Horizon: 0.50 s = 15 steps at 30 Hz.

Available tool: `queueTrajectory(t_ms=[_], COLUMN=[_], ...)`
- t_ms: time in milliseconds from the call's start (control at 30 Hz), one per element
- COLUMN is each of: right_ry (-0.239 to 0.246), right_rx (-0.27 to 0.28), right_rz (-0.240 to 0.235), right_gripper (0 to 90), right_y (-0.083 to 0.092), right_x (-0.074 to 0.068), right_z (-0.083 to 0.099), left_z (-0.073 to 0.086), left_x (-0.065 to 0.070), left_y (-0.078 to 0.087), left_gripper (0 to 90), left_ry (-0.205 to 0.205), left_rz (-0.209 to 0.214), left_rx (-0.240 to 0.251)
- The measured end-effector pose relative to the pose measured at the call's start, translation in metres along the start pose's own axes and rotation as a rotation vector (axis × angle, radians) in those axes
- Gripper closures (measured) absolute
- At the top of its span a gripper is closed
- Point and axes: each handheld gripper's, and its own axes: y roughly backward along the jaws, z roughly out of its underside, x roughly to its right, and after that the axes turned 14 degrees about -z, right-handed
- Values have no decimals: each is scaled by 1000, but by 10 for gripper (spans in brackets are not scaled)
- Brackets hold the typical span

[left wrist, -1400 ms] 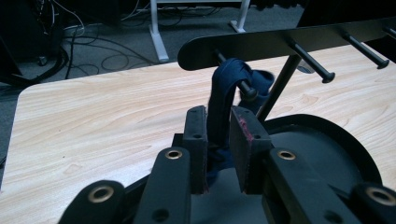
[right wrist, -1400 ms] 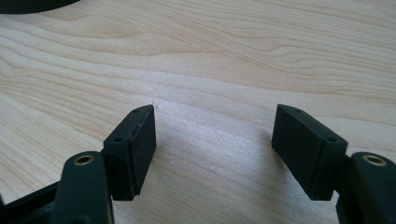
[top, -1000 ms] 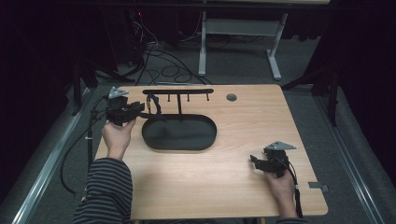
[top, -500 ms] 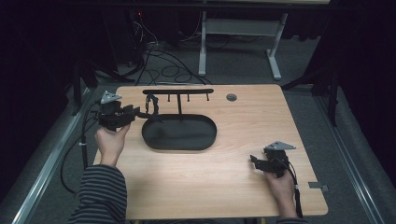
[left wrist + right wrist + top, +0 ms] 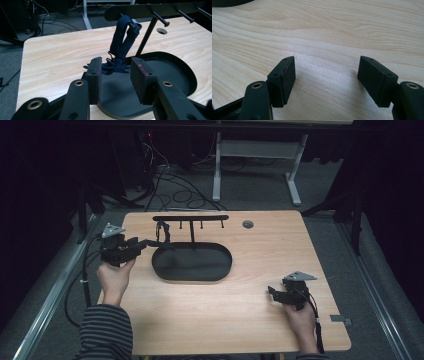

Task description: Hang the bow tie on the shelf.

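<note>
Pulled back from the strap [image 5: 122, 40], left hand-held gripper [image 5: 116, 75] (jaws parted) empty.

Dark room; grey floor [image 5: 250, 200]; tangled cables [image 5: 172, 182]

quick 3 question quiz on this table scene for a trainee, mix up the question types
1. True or false: the dark blue fabric strap hangs from a peg of the black metal peg rack.
2. Which gripper is nearer the rack's black oval base tray? A) left gripper B) right gripper
3. Fill in: the right gripper's jaws stand ____ over the light wooden table.

Key: 1 true; 2 A; 3 open, with nothing between them.
</note>
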Motion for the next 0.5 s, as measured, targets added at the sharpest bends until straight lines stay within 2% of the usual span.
queueTrajectory(t_ms=[500], right_ry=[1], right_rx=[-1], right_rz=[1], right_gripper=[321], right_y=[0], right_x=[0], right_z=[0], left_z=[16], left_x=[-3], left_y=[11], left_gripper=[605], left_ry=[19], left_rz=[2], left_rx=[-3])
